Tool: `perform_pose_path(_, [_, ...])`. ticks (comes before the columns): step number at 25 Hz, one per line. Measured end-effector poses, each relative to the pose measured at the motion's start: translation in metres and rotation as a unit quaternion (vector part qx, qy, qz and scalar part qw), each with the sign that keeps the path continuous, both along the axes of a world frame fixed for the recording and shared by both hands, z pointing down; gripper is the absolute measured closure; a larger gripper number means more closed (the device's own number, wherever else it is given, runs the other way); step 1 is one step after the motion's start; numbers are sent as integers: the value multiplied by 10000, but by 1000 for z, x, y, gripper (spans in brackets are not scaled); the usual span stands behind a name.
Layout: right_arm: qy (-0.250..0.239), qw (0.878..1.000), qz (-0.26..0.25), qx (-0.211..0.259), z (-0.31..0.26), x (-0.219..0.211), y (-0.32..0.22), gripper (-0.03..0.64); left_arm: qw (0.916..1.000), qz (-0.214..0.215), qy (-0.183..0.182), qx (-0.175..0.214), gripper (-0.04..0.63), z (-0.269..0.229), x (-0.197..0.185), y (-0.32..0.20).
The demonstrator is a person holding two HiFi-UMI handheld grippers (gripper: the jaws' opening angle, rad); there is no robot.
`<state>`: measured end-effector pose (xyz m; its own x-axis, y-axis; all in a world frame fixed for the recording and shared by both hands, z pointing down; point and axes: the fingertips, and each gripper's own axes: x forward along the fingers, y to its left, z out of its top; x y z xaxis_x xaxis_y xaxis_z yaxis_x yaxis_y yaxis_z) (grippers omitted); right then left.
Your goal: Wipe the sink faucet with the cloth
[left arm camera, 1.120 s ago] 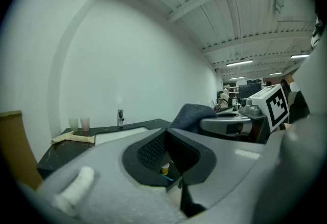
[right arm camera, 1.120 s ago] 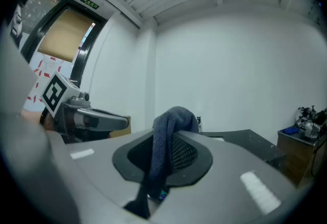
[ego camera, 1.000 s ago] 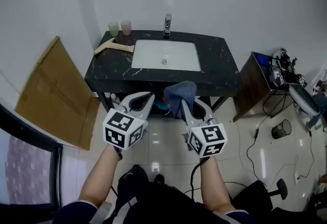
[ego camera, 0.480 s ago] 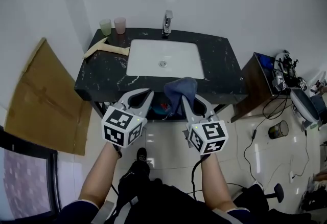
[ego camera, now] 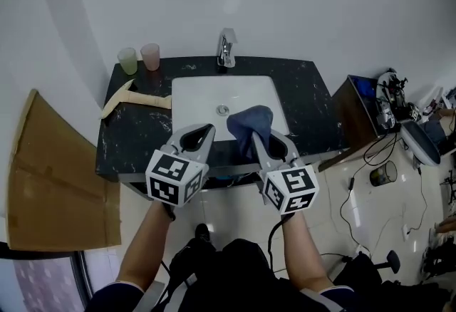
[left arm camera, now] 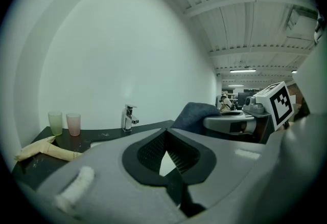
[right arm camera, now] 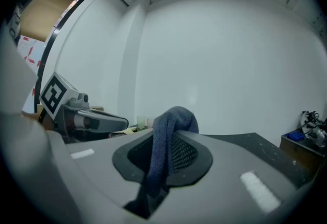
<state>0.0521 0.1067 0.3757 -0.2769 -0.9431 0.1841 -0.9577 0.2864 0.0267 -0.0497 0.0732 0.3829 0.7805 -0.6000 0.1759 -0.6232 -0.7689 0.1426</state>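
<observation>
Right tool (ego camera: 265, 141): jaws clamped on the blue cloth (ego camera: 251, 122), which bunches above the sink's front edge.
Left tool (ego camera: 202, 134): jaws together, nothing between them, at the sink's front left.
Sink (ego camera: 196, 93): white basin set in a dark marbled worktop (ego camera: 306, 90).
Faucet (ego camera: 226, 48): chrome, upright behind the sink, apart from the cloth.
Green cup (ego camera: 127, 60), pink cup (ego camera: 150, 56): side by side, back left of the sink.
Pale wooden piece (ego camera: 135, 97): lying flat, left of the sink.

The left gripper (ego camera: 199, 134) and right gripper (ego camera: 267, 141) have come forward, reaching the front edge of the counter (ego camera: 135, 139) — the cloth (ego camera: 251, 120) now overlaps the basin (ego camera: 199, 100)
</observation>
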Motion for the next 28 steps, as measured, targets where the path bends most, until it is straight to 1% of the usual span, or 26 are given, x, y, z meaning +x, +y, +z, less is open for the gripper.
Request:
perform_pose_path(5, [84,9999,98,-59,3,6,-32,569,9999,98,71,-29,592,3,6,-34])
perform_pose_path(11, [45,10000,37,-43,6,22,-77,569,10000,6,25,-42,594,6,20,-79])
perform_pose_path(20, [-323,9983,-429,229,-3,59,-158,569,9990,-386,-223,-71,593,8,61,-142])
perform_pose_path(25, [-491,9952,-798,283,-3,77,-189,569,9968,-695,-394,-78,592,10,79,-169])
perform_pose_path(28, [-595,9940,-872,271,-1,84,-207,569,9953,-852,-449,-62,592,10,83,-182])
